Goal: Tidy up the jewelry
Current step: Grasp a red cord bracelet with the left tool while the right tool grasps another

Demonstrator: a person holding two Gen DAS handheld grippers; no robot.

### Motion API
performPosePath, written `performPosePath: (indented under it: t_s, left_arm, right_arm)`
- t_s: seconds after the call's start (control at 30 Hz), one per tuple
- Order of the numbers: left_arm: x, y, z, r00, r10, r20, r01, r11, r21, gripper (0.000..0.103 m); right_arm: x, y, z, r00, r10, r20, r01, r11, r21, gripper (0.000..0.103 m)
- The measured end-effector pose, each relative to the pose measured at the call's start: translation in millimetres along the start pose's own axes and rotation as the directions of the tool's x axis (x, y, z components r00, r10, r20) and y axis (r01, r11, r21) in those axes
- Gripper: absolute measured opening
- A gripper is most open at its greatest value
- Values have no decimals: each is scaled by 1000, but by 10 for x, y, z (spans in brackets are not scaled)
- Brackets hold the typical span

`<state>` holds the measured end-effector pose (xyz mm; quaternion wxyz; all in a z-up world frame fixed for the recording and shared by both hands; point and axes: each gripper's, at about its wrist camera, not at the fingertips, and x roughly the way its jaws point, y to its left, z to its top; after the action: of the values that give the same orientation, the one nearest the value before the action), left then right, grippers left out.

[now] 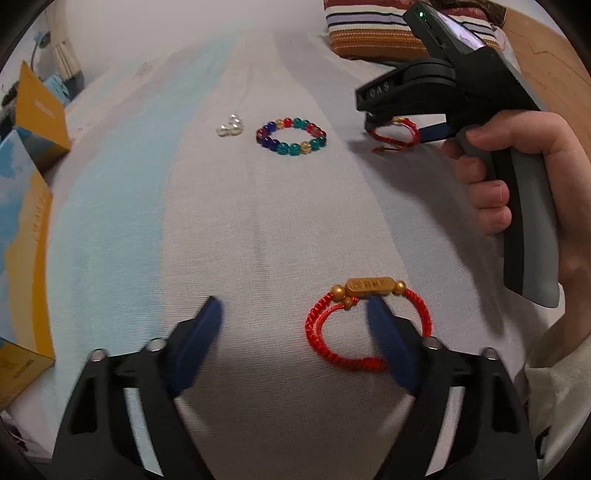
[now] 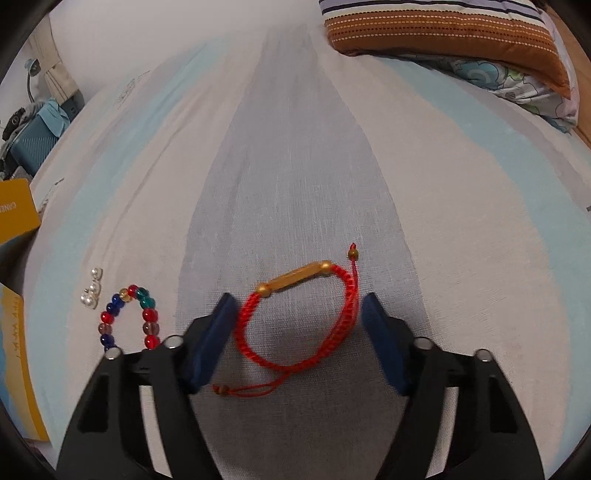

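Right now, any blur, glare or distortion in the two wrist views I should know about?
Left wrist: heavy fisheye bending, dark corners; left gripper fingers motion-smeared, beaded bracelet sharp, no glare. Right wrist: same bending; right gripper left finger and red cord bracelet softly blurred, gripper shadow on the bedsheet, lighting flat.

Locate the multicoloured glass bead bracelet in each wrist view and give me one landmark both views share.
Left wrist view: the bead bracelet lies upper centre on the striped sheet, right of the pearl cluster.
Right wrist view: the bracelet is at lower left, partly hidden behind the right gripper's left finger, pearls to its left.
Shared landmark: the striped brown pillow at the top right edge.
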<state>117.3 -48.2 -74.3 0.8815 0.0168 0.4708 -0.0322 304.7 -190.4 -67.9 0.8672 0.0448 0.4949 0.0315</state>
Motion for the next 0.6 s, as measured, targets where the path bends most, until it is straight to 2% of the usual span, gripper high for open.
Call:
performPosePath:
  t_s: [0.17,0.27,0.43,0.5,0.6]
  left_arm:
    - [-47,26,-11,1000,2,7,-2,1000,1,48]
    - [-66,46,-15,1000,8,10,-8,1000,1,34]
    - [-81,85,5,1000,17,15,-17,1000,9,9]
    - [-101,107,13,1000,14,18,-15,1000,15,6]
    - [-148,146,24,1000,0,26,0,1000,9,5]
  right_arm:
    - [-11,-23,-35,1000,-3,-2,3,1000,1,31]
    - [-15,-43,-41,1000,5,-5,-5,1000,-1,18]
    - [-26,-59,-40,1000,4,0,-4,1000,-1,5]
    - [-46,-56,-51,1000,6,6,-6,1000,0,5]
    - [-108,-59,-59,1000,11,20,-11,1000,5,5]
